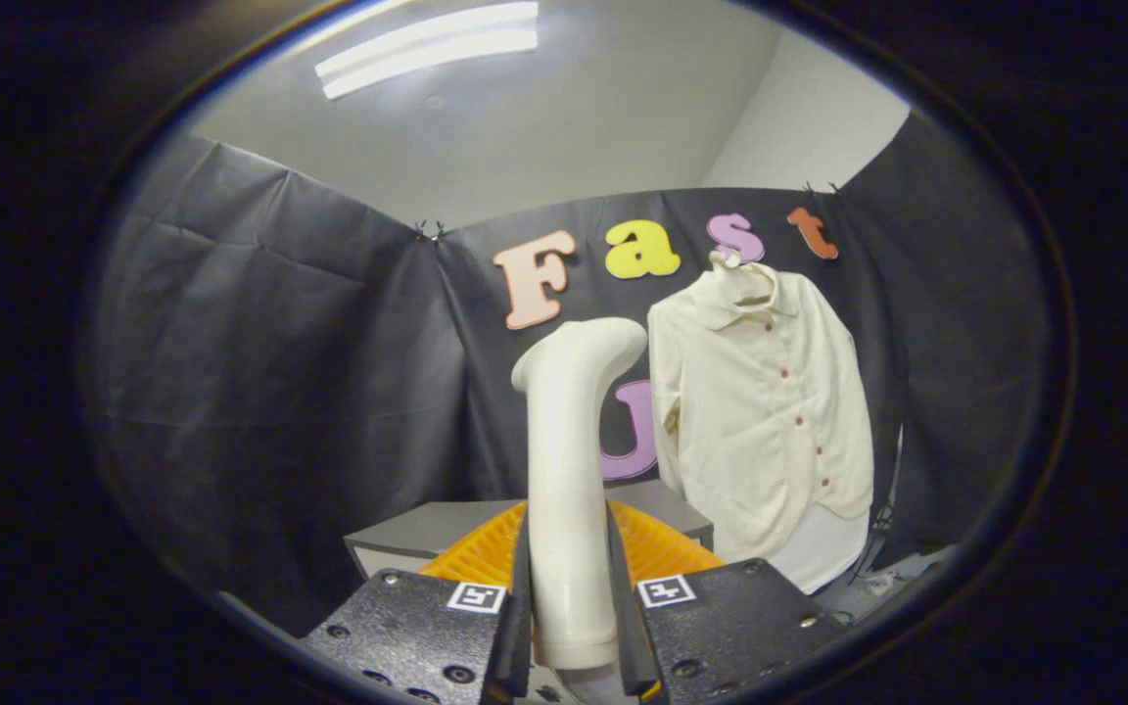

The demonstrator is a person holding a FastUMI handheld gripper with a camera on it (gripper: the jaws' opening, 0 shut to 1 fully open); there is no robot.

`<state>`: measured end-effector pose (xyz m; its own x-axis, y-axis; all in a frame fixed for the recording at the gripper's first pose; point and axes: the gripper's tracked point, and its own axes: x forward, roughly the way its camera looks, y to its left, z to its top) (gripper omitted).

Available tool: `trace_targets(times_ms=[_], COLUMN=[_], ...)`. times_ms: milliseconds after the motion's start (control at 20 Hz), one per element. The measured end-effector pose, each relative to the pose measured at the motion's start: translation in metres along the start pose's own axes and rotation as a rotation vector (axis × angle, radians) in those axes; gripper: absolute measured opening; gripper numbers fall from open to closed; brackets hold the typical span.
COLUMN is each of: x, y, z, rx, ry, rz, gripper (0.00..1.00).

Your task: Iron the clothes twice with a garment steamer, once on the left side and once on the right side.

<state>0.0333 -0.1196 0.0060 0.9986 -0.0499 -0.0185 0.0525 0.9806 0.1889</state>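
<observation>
Your jaws grip the steamer (572,470) upright at frame centre, w/ shirt (765,411) to its right not touched yet, both passes left.

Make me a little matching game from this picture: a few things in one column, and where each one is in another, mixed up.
Things:
1. garment steamer
2. cream shirt
3. orange ribbed basket
4. grey cabinet

Places:
A. hanging on a hanger against the black cloth wall, beyond the fingers
B. under the orange piece, low by the wall
C. upright between the two fingers of the gripper, which press on its handle from both sides
D. just behind the steamer's handle, on top of the grey piece

Pairs: 1-C, 2-A, 3-D, 4-B
</observation>
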Motion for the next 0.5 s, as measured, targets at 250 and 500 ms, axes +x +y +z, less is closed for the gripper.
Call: trace_targets(times_ms=[250, 500], x=[0.002, 0.006], y=[0.025, 0.031], z=[0.002, -0.012], rx=[-0.033, -0.061], ry=[-0.004, 0.016], rz=[-0.002, 0.006], gripper=[0.33, 0.33])
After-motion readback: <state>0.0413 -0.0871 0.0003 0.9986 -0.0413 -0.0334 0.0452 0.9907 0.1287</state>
